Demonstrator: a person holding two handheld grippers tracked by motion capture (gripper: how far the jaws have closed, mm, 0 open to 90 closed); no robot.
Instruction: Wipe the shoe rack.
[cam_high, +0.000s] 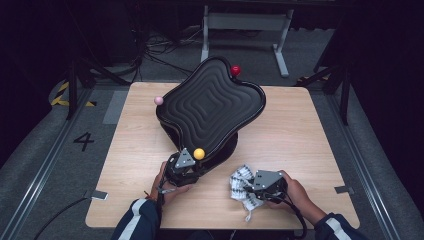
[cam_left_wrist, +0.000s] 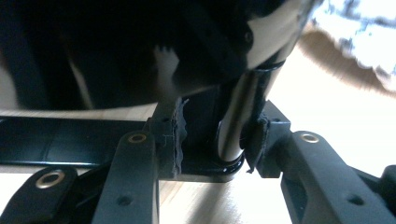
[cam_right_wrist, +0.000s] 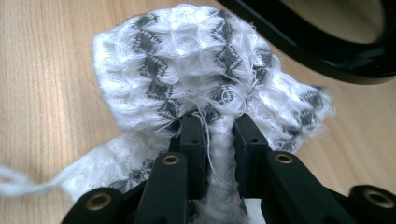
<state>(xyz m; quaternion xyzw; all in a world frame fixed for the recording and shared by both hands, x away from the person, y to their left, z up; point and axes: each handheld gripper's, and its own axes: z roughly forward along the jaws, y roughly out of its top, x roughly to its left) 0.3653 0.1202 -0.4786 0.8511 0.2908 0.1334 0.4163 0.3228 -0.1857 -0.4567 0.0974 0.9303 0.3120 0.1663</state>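
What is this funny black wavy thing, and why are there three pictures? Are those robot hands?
They are a person's hands, each holding a claw tool with two black jaws. The top picture comes from a camera up high, looking down at the wooden table. The other two come from little cameras riding on the claws.

The black wavy tray tilts on a stand, with a red ball, a pink ball and a yellow ball at its edges.

The left claw sits around the stand's shiny post; its jaws aren't squeezing it. The right claw pinches a white and grey cloth lying on the table.
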